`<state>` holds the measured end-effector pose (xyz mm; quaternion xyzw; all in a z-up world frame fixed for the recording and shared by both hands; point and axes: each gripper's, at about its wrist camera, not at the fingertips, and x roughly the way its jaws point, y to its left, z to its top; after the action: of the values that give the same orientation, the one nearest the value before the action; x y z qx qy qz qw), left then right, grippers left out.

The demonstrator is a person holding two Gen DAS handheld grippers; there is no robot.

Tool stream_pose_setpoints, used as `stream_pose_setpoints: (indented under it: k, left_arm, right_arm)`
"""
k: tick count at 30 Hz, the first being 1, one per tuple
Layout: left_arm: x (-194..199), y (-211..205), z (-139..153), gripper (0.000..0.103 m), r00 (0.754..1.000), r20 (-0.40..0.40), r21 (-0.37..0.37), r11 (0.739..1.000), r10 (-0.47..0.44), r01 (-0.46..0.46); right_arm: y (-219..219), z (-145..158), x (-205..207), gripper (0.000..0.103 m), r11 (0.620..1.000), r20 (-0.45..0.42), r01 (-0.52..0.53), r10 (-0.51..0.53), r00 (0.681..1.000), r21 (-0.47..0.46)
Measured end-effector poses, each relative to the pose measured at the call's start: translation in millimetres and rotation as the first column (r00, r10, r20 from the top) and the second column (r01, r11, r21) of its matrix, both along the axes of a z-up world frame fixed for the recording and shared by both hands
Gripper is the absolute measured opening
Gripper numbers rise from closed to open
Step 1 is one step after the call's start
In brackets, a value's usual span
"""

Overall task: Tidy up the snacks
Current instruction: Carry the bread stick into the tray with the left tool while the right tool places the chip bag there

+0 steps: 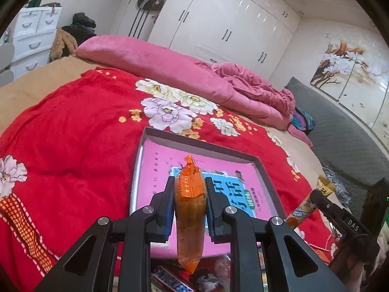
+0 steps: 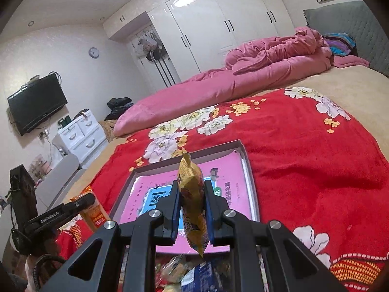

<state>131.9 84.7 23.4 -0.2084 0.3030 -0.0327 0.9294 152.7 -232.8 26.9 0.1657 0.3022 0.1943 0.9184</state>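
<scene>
Above the shallow pink-lined box (image 1: 145, 160), the left tool (image 1: 190, 189) clamps an orange packet (image 1: 189, 209); the right tool (image 2: 192, 194) clamps a yellow one (image 2: 192, 194).

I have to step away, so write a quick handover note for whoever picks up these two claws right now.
Left claw: shut on an orange snack packet, held over the tray.
Right claw: shut on a yellow snack packet, also over the tray.
Tray: on the red blanket, no snacks in the part that shows.
More snacks lie in a pile at the tray's near edge.
Done: two packets picked up.
Left: set both in the tray, then sort the pile.
</scene>
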Motion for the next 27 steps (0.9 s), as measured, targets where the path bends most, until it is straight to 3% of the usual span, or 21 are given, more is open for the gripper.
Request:
stream_pose_setpoints:
  k: [20,27]
  left_arm:
    - [28,7,-31,0.023,0.997,-0.069,0.031,0.999,0.017,-0.014]
    - [28,6,-36,0.024,0.995,-0.095,0.047,0.999,0.016,-0.011]
  right_arm:
    - [-9,-32,28,0.018,0.999,-0.129,0.039,-0.044,0.991,-0.037]
    - [-20,-44,32,0.018,0.999,-0.191,0.045,-0.039,0.981,0.029]
